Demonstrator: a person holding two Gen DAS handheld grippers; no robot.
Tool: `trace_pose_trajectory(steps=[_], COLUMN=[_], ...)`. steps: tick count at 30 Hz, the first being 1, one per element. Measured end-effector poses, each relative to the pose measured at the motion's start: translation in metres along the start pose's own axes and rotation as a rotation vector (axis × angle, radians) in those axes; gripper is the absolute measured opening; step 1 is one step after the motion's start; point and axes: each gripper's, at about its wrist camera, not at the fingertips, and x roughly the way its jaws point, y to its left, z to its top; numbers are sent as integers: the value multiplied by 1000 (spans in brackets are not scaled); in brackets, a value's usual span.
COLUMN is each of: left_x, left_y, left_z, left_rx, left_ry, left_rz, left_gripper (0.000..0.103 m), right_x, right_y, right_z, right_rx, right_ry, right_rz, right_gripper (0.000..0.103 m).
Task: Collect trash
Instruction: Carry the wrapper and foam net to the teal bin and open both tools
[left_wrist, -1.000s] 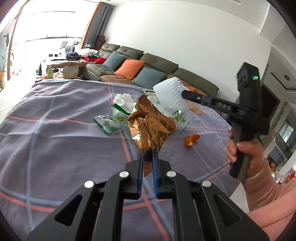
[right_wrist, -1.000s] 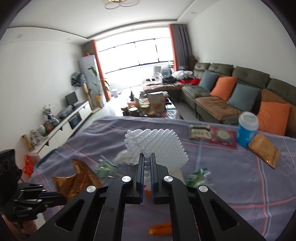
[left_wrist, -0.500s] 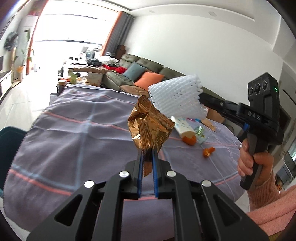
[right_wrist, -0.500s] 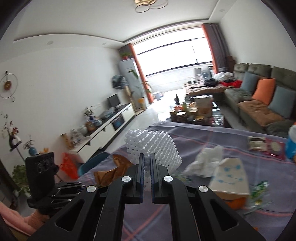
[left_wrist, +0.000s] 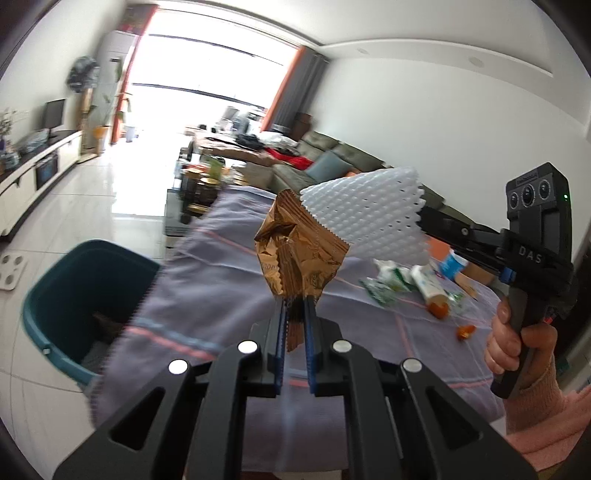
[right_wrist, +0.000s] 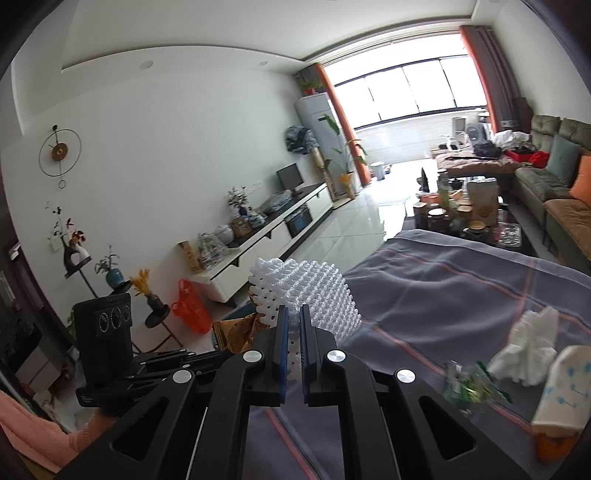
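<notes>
A: What is the left gripper (left_wrist: 294, 306) doing?

B: Its jaws are clamping the bottom edge of a crumpled gold foil wrapper (left_wrist: 299, 251), which is standing up just ahead of the fingertips, in the air above the near edge of the table.

A: And the right gripper (right_wrist: 291, 317)?

B: It is pinching a white foam fruit net (right_wrist: 306, 295) the same way. In the left wrist view that net (left_wrist: 369, 221) is sitting just right of the wrapper and partly behind it; whether the two are touching I cannot tell. The person's hand (left_wrist: 517, 343) is gripping the tool's handle further right, a pink sleeve (left_wrist: 546, 424) below it.

A: Where is the bin?

B: A teal trash bin (left_wrist: 55, 295) is standing on the floor, down and to the left of the left gripper, beside the table edge (something dark is lying inside, too dim to name).

A: Is anything lying on the table?

B: On the grey-purple tablecloth (left_wrist: 207, 295), off to the right beyond the wrapper, scraps are lying: green-and-white wrappers (left_wrist: 380, 291), a white tube-like package (left_wrist: 428, 288) and orange peel pieces (left_wrist: 463, 332). From the right gripper, crumpled white tissue (right_wrist: 528, 350) is lying ahead to the right.
</notes>
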Motion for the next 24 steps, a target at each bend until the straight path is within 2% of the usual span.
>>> trace_pose_trajectory(steps=[12,24], left_x=[-27,-26], left_y=[70,126], left_z=[6,3], left_rx=[-109,-189], left_ry=[-49,-27], left_rz=[186,310], left_gripper=[10,10], right_x=[73,136], right_y=[21,38], right_z=[16,21], right_rx=[9,10], right_ry=[106,197], right_rz=[176,236], right_gripper=[6,6])
